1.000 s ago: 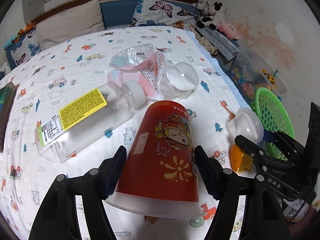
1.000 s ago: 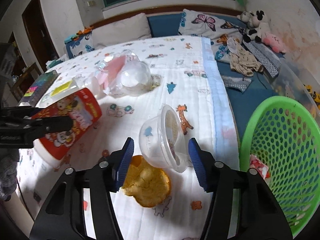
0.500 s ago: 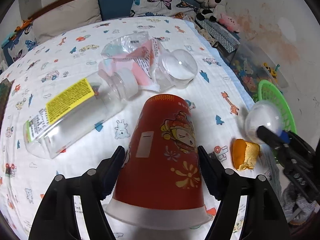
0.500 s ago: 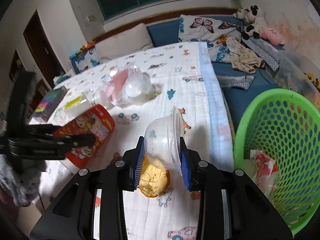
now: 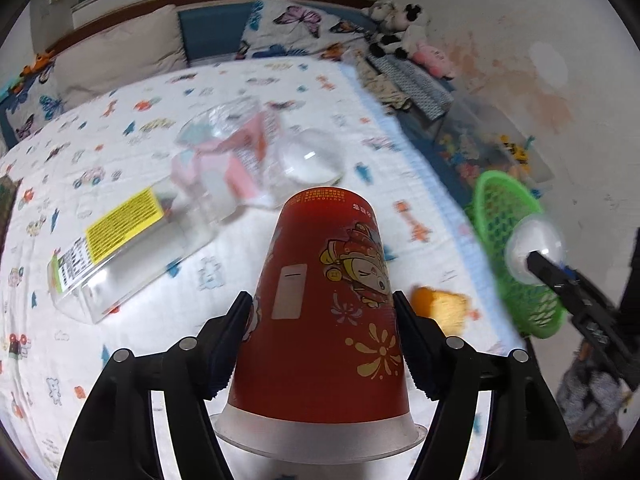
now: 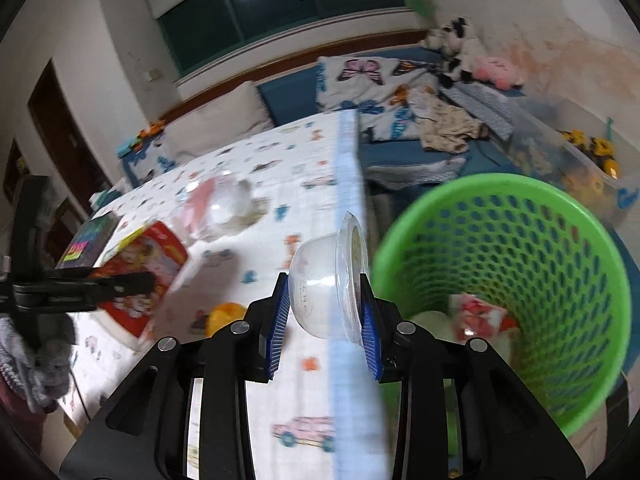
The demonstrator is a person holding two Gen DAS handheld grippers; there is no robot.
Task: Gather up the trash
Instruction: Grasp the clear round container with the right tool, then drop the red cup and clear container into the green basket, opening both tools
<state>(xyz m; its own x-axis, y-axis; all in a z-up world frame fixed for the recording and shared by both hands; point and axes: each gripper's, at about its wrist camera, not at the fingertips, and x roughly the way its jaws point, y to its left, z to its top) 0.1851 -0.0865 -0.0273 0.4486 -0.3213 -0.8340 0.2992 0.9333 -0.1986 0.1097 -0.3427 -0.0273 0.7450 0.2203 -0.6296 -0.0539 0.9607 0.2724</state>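
Right wrist view: I'm pinching the clear plastic cup (image 6: 328,280) between the right gripper (image 6: 325,316) pads, hovering it beside the green basket (image 6: 600,264), not over it yet. I'm thinking it wants carrying well past the rim before letting go, since it's light and could bounce out. Left gripper (image 5: 322,344) is clamping the red paper cup (image 5: 320,300) above the bedsheet (image 5: 160,336), next in line.

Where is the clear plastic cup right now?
In the right wrist view the clear plastic cup sits clamped in the right gripper, lifted off the bed, just left of the green basket.
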